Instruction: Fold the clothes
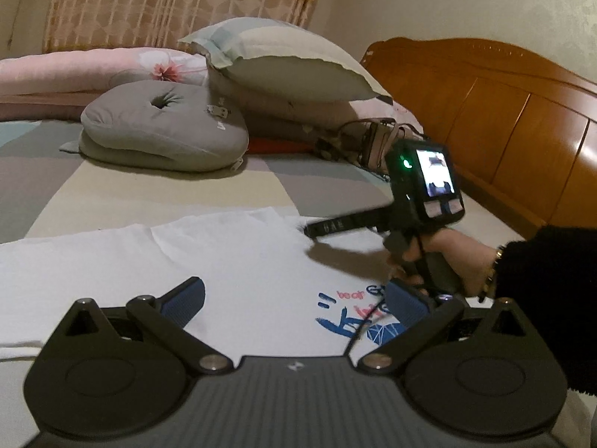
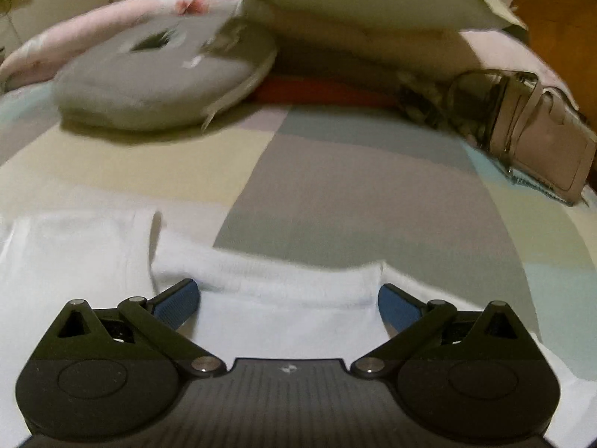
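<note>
A white T-shirt (image 1: 231,261) with a blue and red print (image 1: 358,317) lies flat on the bed; one sleeve is folded inward. My left gripper (image 1: 298,302) hovers open just above its middle, nothing between the blue pads. In the left wrist view the right gripper (image 1: 317,229) is seen from the side, held by a hand in a black sleeve (image 1: 541,280), its tip over the shirt's far edge. In the right wrist view my right gripper (image 2: 287,304) stands open over the shirt's folded far edge (image 2: 261,272), with white cloth lying between the pads.
A grey round cushion (image 1: 160,127), a pink floral quilt (image 1: 93,71) and stacked pillows (image 1: 283,63) lie at the bed's far side. A beige handbag (image 2: 541,149) lies near the wooden headboard (image 1: 503,112). Checked bedsheet (image 2: 335,194) stretches beyond the shirt.
</note>
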The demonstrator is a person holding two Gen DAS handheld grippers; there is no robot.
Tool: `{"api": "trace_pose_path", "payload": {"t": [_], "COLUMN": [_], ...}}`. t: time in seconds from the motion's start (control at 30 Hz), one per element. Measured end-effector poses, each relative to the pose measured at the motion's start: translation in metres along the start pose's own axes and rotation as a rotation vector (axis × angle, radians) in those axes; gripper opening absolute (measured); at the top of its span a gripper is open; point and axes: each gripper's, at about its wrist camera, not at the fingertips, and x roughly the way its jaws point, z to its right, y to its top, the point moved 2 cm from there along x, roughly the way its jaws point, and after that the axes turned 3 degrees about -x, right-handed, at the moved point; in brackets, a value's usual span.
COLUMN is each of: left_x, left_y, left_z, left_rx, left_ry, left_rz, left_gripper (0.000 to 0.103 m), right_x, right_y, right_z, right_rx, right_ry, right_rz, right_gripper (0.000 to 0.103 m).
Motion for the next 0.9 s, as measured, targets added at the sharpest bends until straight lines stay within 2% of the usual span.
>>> {"api": "trace_pose_path", "payload": {"t": [0.1,0.27,0.4,0.5,0.67,0.8,0.9], "left_x": [0.000,-0.007,-0.006,-0.001,0.004,0.006,0.008], "left_y": [-0.001,0.003,0.002,0.000,-0.007,-0.010,-0.013], "left_z": [0.000,0.002,0.003,0.004,0.016,0.021,0.025], "left_rx": [0.005,0.004,0.009,0.023,0.103,0.112,0.128], "left_ry": [-0.001,-0.008,0.032,0.068,0.147,0.129,0.122], "left_rz": [-0.002,0.025,0.016,-0.012,-0.036,-0.050,-0.062], "left_gripper": [0.102,0.102,0.102,0.102,0.102,0.102,0.102], "right_x": [-0.005,-0.059,-0.095,-0.135,-0.198,-0.216,-0.199], "right_y": [0.009,-0.002,-0.039,-0.072,-0.127,-0.165,-0.175], "right_z": [0.007,0.020,0.041,0.044,0.024,0.007,0.007], "right_rx": [0.062,-0.018,-0.072,-0.076,-0.063,-0.040,-0.011], "right_ry": [-0.005,-0.024,-0.075,-0.043,0.051,0.118,0.111], "right_rz": [0.004,0.051,-0.020,-0.032,-0.031,-0.060,-0.091], "right_gripper": [0.103,0.103,0.103,0.103,0.103,0.103,0.103]}}
